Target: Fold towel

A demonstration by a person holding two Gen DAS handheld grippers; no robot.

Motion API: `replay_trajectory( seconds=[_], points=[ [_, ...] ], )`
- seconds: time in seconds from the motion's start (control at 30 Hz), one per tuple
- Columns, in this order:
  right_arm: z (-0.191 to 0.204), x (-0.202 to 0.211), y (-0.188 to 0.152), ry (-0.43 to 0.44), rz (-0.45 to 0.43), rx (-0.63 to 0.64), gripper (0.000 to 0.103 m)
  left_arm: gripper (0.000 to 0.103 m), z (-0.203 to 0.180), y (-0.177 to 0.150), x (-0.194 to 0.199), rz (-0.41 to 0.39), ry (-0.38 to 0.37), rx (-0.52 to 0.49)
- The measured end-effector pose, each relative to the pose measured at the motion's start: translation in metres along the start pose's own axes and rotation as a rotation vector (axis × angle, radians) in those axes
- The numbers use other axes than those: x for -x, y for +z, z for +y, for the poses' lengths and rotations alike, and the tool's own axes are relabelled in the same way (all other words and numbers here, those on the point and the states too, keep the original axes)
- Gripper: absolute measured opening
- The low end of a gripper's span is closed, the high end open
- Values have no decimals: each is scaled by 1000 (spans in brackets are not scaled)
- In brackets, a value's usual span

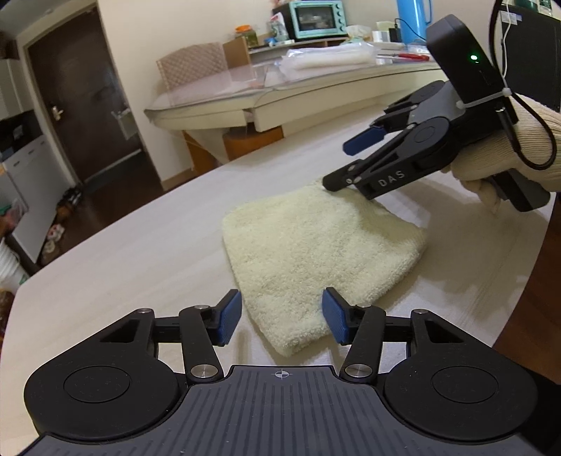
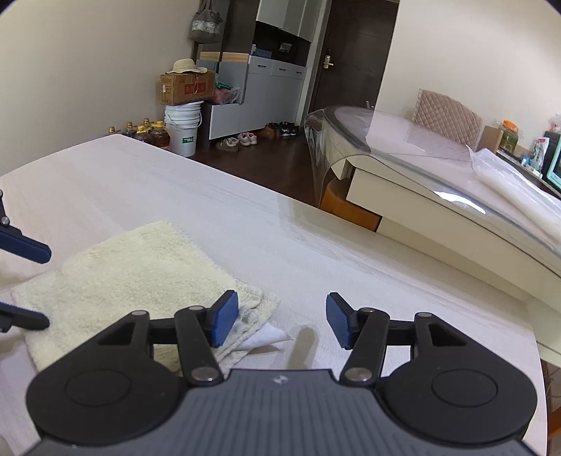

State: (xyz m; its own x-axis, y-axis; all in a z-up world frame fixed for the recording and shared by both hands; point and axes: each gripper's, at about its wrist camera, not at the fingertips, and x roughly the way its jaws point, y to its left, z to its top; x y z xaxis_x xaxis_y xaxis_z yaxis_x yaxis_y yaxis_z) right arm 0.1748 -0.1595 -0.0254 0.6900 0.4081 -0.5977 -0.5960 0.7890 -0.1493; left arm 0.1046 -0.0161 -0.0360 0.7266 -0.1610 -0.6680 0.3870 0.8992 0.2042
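A cream terry towel (image 1: 315,252) lies folded into a thick pad on the white table (image 1: 122,266). My left gripper (image 1: 282,315) is open, and the towel's near corner sits between its blue pads without being pinched. At the towel's far corner my right gripper (image 1: 345,165) hovers open in a gloved hand (image 1: 508,154), its lower finger just above the cloth. In the right wrist view the right gripper (image 2: 280,324) holds nothing. The towel (image 2: 133,273) lies to its left, with layered edges and a white tag (image 2: 266,338) beside the left pad. The left gripper (image 2: 44,286) shows at the left edge.
A glass-topped table (image 1: 280,87) stands beyond the work table, with a padded chair (image 1: 196,63), a teal oven (image 1: 315,19) and clutter on it. White buckets (image 2: 182,129), oil bottles and shoes (image 2: 242,140) stand on the dark floor. The table's rounded edge (image 2: 540,350) is close on the right.
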Motion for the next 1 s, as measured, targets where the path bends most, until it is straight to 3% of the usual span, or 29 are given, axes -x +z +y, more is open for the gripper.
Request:
replay_trajectory(
  seconds=[0.1,0.33,0.5,0.6,0.7,1.0],
  points=[
    [0,14,2,3,-36,-18,55,57,5,0,7,-16,-16,42],
    [29,71,-18,130,-86,-13,55,59,20,-5,12,-26,49,79],
    [46,79,-43,93,-40,49,54,58,11,-12,8,-16,55,77],
    [35,78,-51,60,-45,7,55,56,7,-12,10,-12,53,86],
    [32,69,-53,-24,-20,47,52,56,5,-13,11,-12,57,92],
    [41,95,-47,65,-118,-18,53,56,-1,-14,13,-7,84,112]
  ],
)
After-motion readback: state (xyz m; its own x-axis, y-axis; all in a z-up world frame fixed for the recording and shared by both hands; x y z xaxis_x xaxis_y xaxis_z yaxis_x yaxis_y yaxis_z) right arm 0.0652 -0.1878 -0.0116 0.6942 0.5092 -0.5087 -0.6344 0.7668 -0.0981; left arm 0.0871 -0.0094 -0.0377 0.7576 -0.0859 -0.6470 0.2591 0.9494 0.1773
